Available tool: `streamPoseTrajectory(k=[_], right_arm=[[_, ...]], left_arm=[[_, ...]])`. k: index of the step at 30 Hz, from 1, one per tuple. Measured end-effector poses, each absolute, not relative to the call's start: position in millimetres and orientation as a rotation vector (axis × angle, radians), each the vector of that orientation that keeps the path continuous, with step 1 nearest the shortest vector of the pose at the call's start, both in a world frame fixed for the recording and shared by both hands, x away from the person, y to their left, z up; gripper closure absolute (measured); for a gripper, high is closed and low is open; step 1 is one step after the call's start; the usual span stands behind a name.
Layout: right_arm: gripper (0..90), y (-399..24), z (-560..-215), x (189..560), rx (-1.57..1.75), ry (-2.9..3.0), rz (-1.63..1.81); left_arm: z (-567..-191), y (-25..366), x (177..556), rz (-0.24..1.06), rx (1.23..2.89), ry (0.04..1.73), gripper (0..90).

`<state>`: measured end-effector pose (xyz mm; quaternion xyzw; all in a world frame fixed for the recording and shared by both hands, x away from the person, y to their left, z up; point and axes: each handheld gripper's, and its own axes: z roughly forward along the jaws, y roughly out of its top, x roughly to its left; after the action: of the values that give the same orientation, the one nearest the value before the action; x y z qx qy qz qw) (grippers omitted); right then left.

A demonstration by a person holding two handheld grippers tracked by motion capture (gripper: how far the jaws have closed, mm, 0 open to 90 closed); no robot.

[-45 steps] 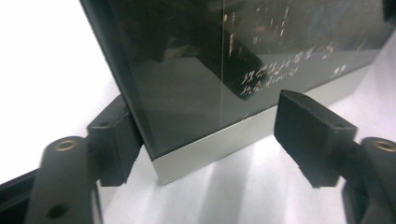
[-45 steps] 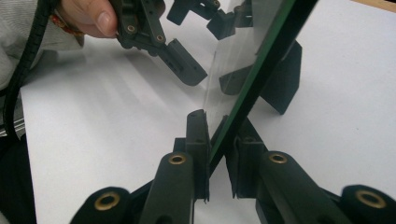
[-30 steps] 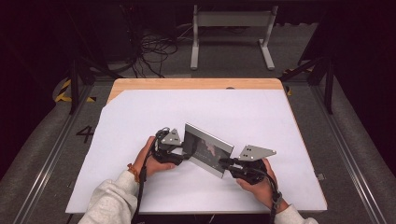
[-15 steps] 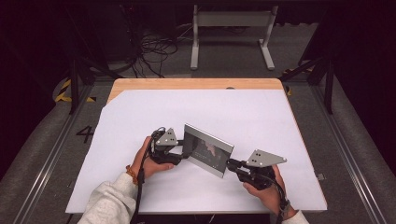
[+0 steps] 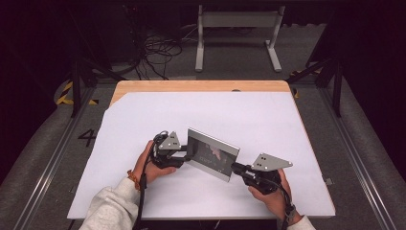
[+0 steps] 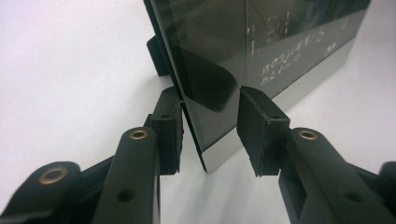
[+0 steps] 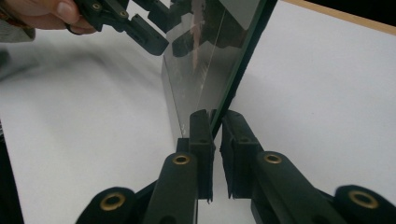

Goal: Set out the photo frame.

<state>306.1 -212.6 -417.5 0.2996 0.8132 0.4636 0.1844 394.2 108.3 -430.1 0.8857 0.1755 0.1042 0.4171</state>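
The white table [image 5: 143, 201] carries an upright photo frame [image 5: 213, 154] near its front edge. The right gripper [image 7: 215, 135] pinches one end. The left gripper [image 6: 208, 135], closing, straddles the other without clamping, so the frame may tip.

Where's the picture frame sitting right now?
In the high view the picture frame stands upright on the white sheet, near the table's front middle, between the left claw and the right claw.
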Motion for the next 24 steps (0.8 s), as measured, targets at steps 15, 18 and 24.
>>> streamPoseTrajectory(k=[15, 18, 24], right_arm=[[81.6, -209.4, -419.7, 321.7, 0.875, 2.249, 1.293], [81.3, -209.6, -419.7, 324.1, 0.879, 2.246, 1.291], [80.2, -209.2, -419.5, 330.4, 0.881, 2.237, 1.283]], left_arm=[[-432.4, 113.8, 382.7, 0.312, 2.256, 0.467, 70.7], [-432.5, 113.9, 381.1, 0.326, 2.262, 0.47, 71.1], [-436.0, 110.9, 377.7, 0.345, 2.278, 0.48, 70.9]])
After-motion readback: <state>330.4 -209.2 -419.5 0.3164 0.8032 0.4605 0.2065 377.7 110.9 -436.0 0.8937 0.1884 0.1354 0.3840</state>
